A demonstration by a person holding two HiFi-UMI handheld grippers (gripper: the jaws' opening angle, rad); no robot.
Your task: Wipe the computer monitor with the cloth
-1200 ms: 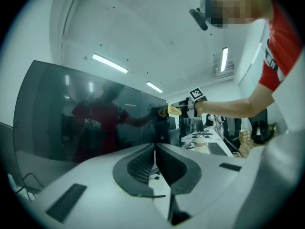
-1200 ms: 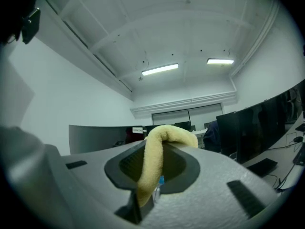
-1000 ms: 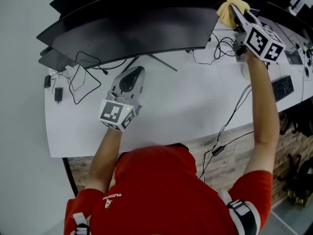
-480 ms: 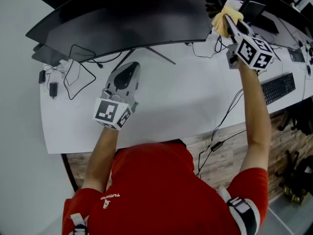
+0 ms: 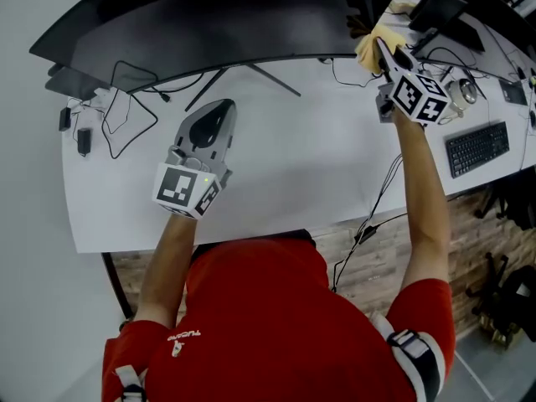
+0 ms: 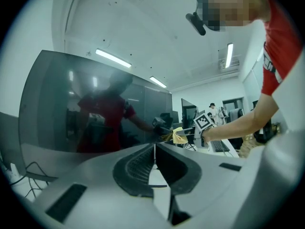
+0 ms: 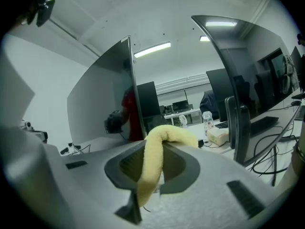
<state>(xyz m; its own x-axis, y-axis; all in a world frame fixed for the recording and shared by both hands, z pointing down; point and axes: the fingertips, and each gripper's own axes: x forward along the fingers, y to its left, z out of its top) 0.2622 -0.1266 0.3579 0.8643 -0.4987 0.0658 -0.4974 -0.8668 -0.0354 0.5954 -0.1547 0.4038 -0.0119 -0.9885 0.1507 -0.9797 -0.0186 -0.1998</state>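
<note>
Where the white surface (image 5: 293, 166) spreads across the head view, its middle lies bare, leaving wide open room between the two grippers. The wide curved monitor (image 5: 209, 32) stands along the far edge on thin splayed legs, and its right edge ends just beside the right gripper (image 5: 378, 47). A second, smaller screen (image 5: 437, 8) stands beyond that edge, so only a narrow gap is left there. The left gripper (image 5: 221, 109) is low over the surface in front of the monitor's middle. Its jaws are pressed together with nothing between them, and the tips point at the screen but stop short of it. The right gripper is held out at arm's length, its jaws pinching the yellow cloth (image 5: 369, 48), which bunches over the tips and hangs down between them. The cloth is at the lower part of the monitor's right edge; whether it touches the glass cannot be told. A black keyboard (image 5: 476, 147) lies at the surface's right, near the front edge. Loose black cables (image 5: 126, 111) loop below the monitor's left end.
</note>
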